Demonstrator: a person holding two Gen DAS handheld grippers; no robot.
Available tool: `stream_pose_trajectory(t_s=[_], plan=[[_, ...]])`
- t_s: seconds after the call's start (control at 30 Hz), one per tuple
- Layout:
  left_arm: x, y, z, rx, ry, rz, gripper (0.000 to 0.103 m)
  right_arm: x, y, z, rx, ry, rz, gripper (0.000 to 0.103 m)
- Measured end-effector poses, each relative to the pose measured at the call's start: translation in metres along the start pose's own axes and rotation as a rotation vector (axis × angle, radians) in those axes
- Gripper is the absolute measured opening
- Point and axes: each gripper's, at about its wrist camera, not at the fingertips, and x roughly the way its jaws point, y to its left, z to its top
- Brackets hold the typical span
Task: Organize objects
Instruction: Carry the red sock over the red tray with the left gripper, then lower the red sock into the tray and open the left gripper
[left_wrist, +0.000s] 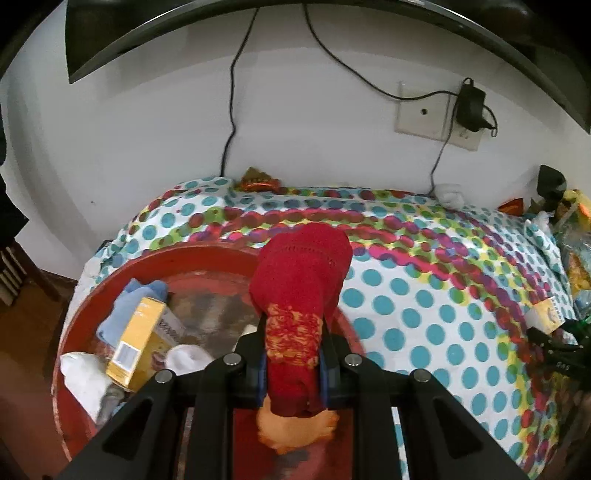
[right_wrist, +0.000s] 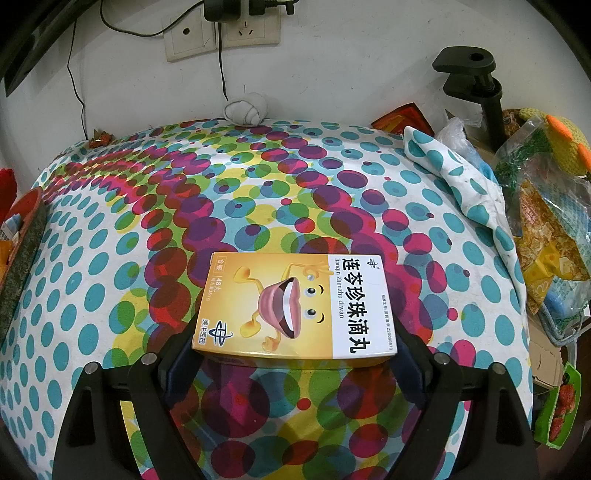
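Note:
In the left wrist view my left gripper (left_wrist: 293, 356) is shut on a rolled red sock (left_wrist: 301, 280) with an orange pattern, held over the right rim of a round red basin (left_wrist: 218, 254). The basin holds a yellow box (left_wrist: 138, 341), a blue cloth (left_wrist: 127, 301) and white socks (left_wrist: 186, 358). In the right wrist view my right gripper (right_wrist: 295, 347) is shut on a yellow medicine box (right_wrist: 295, 306) that lies flat on the dotted tablecloth (right_wrist: 229, 192). The basin's edge (right_wrist: 26, 236) shows at the far left there.
A knotted white sock (right_wrist: 245, 107) lies at the table's back edge by the wall. Bags and packets (right_wrist: 546, 221) pile up at the right beside a black clamp (right_wrist: 476, 85). Cables and a plug adapter (left_wrist: 471, 105) hang on the wall.

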Motion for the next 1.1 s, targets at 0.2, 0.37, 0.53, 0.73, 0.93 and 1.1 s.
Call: stream_pose_trajectory(t_s=[0.2, 0.37, 0.53, 0.73, 0.93, 1.1], plan=[[0.005, 0.019, -0.001, -0.043, 0.019, 0.0, 0.02, 0.0, 0.0, 0.0, -0.001, 0.0, 0.0, 0.086], [0.008, 0.029, 0.0, -0.05, 0.019, 0.025, 0.02, -0.001, 0.0, -0.001, -0.001, -0.001, 0.0, 0.086], [0.009, 0.038, 0.001, -0.059, 0.015, 0.036, 0.02, 0.001, 0.001, 0.0, -0.002, -0.001, 0.0, 0.086], [0.011, 0.055, 0.001, -0.085, 0.025, 0.045, 0.02, 0.0, 0.001, -0.001, -0.002, -0.001, 0.0, 0.086], [0.019, 0.072, 0.003, -0.111, 0.04, 0.069, 0.02, 0.0, 0.0, 0.0, -0.003, 0.0, 0.0, 0.086], [0.028, 0.081, 0.005, -0.107, 0.056, 0.098, 0.02, 0.0, 0.0, 0.001, -0.003, 0.0, 0.0, 0.086]])
